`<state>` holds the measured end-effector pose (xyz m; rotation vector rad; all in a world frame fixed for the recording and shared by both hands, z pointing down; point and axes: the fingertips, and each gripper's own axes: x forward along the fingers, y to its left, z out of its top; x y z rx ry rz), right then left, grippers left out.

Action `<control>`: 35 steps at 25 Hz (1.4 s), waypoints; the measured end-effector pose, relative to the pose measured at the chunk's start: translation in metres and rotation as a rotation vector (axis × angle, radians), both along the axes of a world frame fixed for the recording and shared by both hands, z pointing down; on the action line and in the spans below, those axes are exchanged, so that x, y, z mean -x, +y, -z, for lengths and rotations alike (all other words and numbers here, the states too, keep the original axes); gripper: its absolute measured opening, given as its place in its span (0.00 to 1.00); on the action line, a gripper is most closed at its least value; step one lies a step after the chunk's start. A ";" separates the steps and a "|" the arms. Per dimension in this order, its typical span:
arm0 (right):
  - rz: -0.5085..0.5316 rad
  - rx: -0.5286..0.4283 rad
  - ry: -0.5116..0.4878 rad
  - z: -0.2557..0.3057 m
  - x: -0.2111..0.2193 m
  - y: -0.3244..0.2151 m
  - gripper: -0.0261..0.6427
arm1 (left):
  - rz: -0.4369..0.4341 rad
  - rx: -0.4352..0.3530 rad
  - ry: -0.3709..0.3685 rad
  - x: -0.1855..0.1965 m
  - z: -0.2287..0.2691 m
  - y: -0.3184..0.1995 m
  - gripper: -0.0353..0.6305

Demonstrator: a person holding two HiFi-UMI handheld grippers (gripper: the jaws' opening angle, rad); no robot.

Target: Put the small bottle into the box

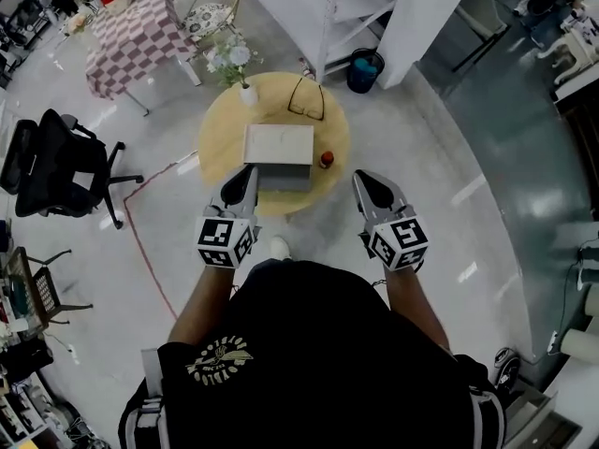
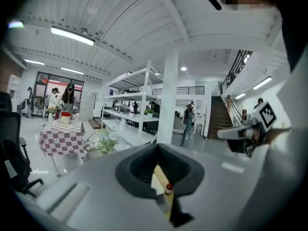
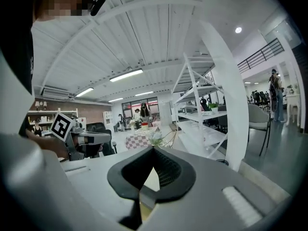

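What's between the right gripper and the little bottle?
Nothing is in the way. The head view shows only the bare edge of the wooden table between the right gripper and the small bottle.

Ceiling strip lights (image 2: pixel 72 35) flood the hall brightly and evenly, leaving only soft, faint shadows and streaks of glare on the glossy floor (image 1: pixel 471 190) at three o'clock in the head view. Both gripper views bow hard toward dark corners. At six o'clock in them, the near bodies of the left gripper (image 2: pixel 161 172) and right gripper (image 3: pixel 151 170) are blurred, the far room sharper.
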<state>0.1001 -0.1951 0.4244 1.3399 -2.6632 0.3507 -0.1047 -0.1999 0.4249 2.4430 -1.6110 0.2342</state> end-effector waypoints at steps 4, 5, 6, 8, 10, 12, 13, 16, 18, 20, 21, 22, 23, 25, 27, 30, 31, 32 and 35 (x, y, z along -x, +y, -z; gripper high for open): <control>0.013 0.019 0.073 -0.002 0.034 -0.023 0.05 | -0.015 0.023 0.024 0.030 -0.006 -0.032 0.05; 0.015 0.032 0.097 -0.006 0.041 -0.028 0.05 | -0.022 0.036 0.027 0.036 -0.010 -0.038 0.05; 0.016 0.048 0.122 -0.011 0.046 -0.031 0.05 | -0.033 0.049 0.026 0.040 -0.015 -0.043 0.05; 0.011 0.085 0.174 -0.027 0.051 -0.037 0.05 | -0.057 0.074 0.017 0.047 -0.028 -0.052 0.05; 0.003 0.137 0.219 -0.048 0.052 -0.042 0.05 | -0.071 0.104 0.014 0.051 -0.041 -0.060 0.05; 0.001 0.201 0.248 -0.070 0.049 -0.047 0.05 | -0.077 0.139 0.022 0.052 -0.055 -0.066 0.05; 0.002 0.231 0.259 -0.080 0.046 -0.051 0.05 | -0.078 0.159 0.023 0.051 -0.063 -0.069 0.05; 0.015 0.301 0.289 -0.114 0.039 -0.070 0.05 | -0.071 0.218 0.008 0.047 -0.087 -0.083 0.05; 0.042 0.335 0.314 -0.143 0.037 -0.087 0.12 | -0.050 0.246 -0.001 0.046 -0.099 -0.093 0.05; 0.073 0.358 0.342 -0.171 0.035 -0.103 0.14 | -0.033 0.268 -0.009 0.045 -0.107 -0.101 0.05; 0.090 0.366 0.361 -0.184 0.034 -0.110 0.17 | -0.029 0.281 -0.018 0.044 -0.111 -0.102 0.05; 0.108 0.374 0.384 -0.198 0.033 -0.116 0.19 | -0.025 0.295 -0.030 0.043 -0.115 -0.103 0.05; 0.128 0.384 0.411 -0.212 0.032 -0.121 0.23 | -0.018 0.312 -0.044 0.044 -0.120 -0.104 0.05; 0.170 0.407 0.472 -0.241 0.031 -0.129 0.28 | 0.016 0.342 -0.061 0.049 -0.127 -0.106 0.05; 0.206 0.420 0.523 -0.267 0.030 -0.135 0.30 | 0.059 0.365 -0.065 0.054 -0.131 -0.108 0.05; 0.242 0.429 0.571 -0.296 0.029 -0.147 0.30 | 0.105 0.375 -0.074 0.058 -0.134 -0.113 0.05; 0.253 0.438 0.580 -0.304 0.029 -0.150 0.30 | 0.115 0.381 -0.076 0.058 -0.136 -0.114 0.05; 0.268 0.448 0.589 -0.311 0.030 -0.151 0.30 | 0.123 0.389 -0.077 0.058 -0.138 -0.113 0.05; 0.307 0.459 0.632 -0.328 0.031 -0.157 0.30 | 0.140 0.404 -0.078 0.058 -0.144 -0.111 0.05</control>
